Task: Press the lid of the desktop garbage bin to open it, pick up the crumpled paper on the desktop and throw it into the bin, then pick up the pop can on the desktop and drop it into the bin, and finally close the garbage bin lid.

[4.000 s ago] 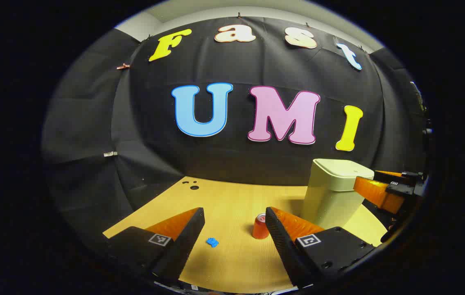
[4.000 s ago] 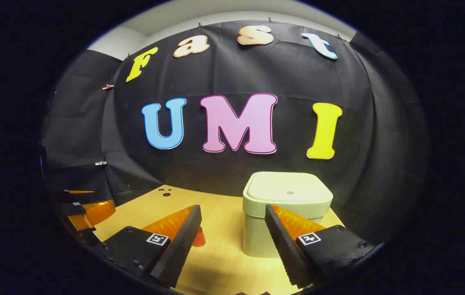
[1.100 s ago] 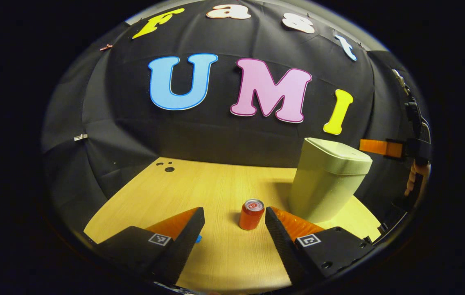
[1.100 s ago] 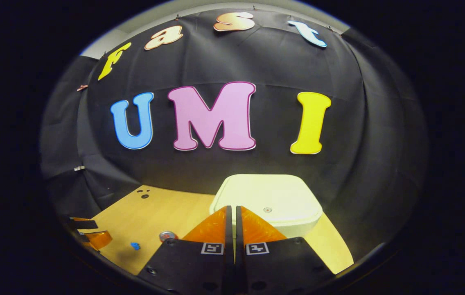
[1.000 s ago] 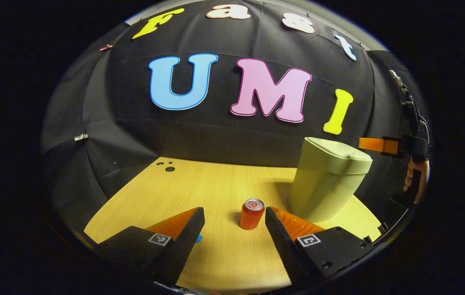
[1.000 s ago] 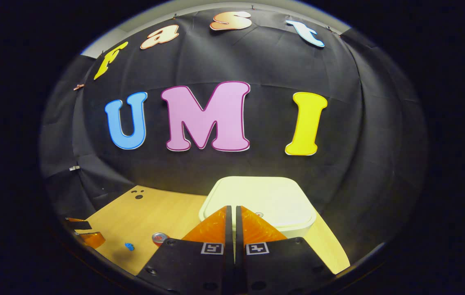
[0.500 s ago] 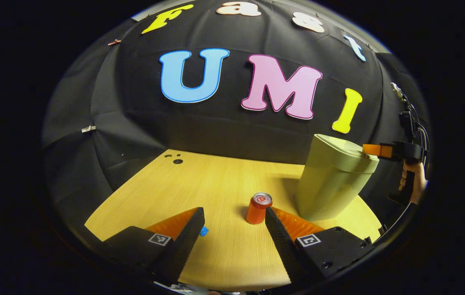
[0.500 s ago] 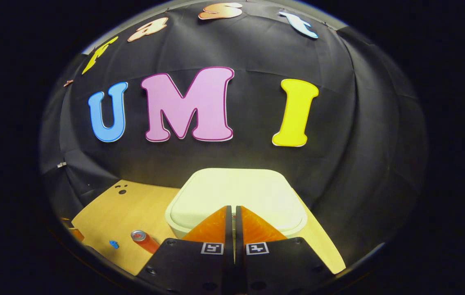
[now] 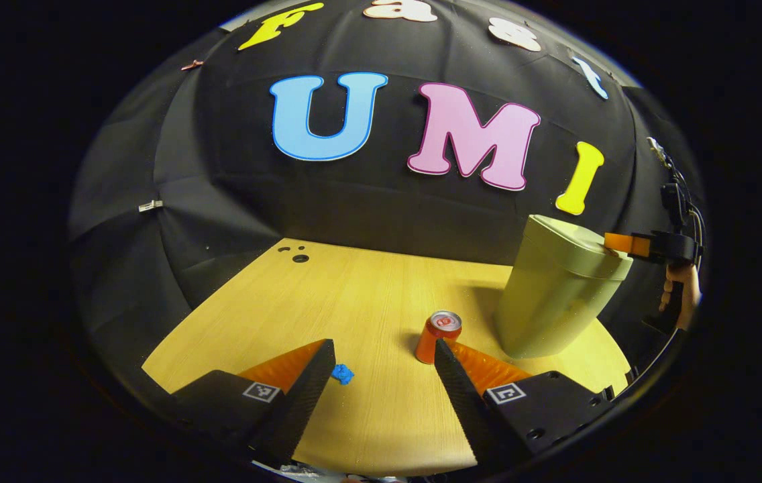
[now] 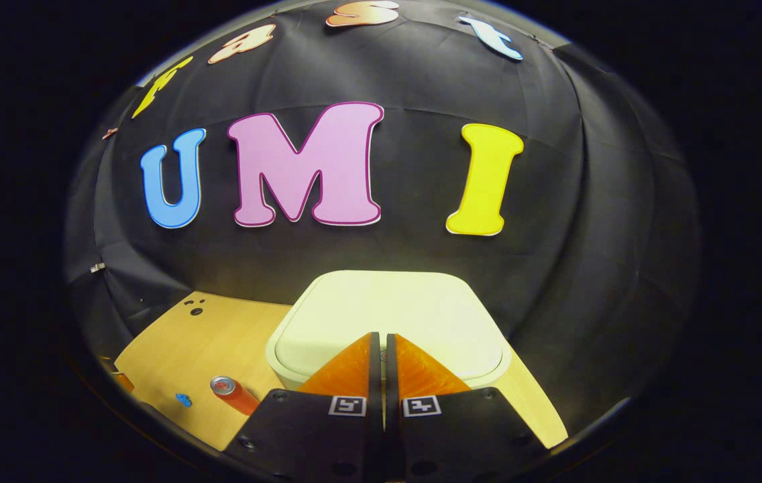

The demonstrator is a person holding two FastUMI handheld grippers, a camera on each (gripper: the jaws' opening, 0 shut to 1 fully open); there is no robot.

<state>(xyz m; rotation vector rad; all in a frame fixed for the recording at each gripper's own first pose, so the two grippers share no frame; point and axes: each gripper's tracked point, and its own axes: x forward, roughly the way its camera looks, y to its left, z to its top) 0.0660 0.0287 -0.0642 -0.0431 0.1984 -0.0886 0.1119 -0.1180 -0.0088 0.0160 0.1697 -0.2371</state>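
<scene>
At lower centre, the right gripper (image 10: 378, 335), fingers closed, touched the bin lid (image 10: 388, 315); the left gripper (image 9: 381, 365) gaped open near the unreadable red can (image 9: 439, 336).

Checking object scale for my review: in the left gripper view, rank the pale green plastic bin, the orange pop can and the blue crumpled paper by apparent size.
1. Pale green plastic bin
2. Orange pop can
3. Blue crumpled paper, smallest though nearest the camera
</scene>
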